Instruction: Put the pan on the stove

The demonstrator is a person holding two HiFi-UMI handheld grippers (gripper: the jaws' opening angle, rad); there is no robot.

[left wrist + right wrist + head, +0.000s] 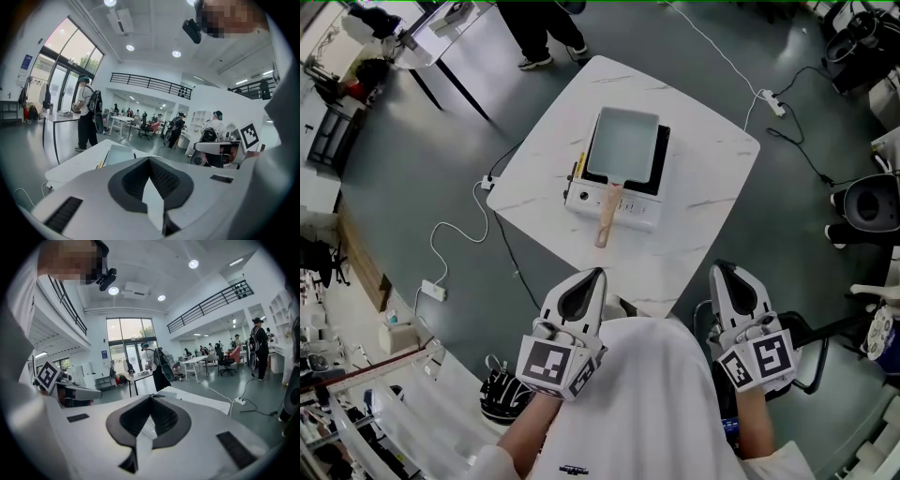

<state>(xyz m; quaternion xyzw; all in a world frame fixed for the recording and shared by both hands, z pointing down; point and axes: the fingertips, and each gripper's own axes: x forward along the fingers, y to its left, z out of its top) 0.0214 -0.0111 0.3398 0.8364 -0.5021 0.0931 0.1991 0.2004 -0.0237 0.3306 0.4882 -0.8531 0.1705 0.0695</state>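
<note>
Pan point(623, 143) sits on the stove point(630, 208), on the middle of the white table point(703, 202). It covers most of the cooking surface. A dark strip of stove shows along the pan's right side and near side. The wooden handle point(607, 220) points toward the near side, crosses the control panel and overhangs the stove's near edge above the table top.

The table is turned corner-on. Bare top runs all round the stove, widest on the right and toward the near corner.

Left gripper point(598, 273): fingers point(133, 178) clenched, nothing between them. It is held off the table's near-left edge, close to the body, well apart from the handle.

Right gripper point(719, 267): fingers point(171, 420) clenched, also empty. It is off the near-right edge, well apart from the pan.

Floor:
- A white cable point(441, 234) loops left of the table to a power strip point(432, 291).
- A second power strip point(772, 101) lies far right, just off the table's right corner.
- A person's legs point(546, 37) stand beyond the far corner.
- A black chair point(872, 202) is at the right, apart from the table.
</note>
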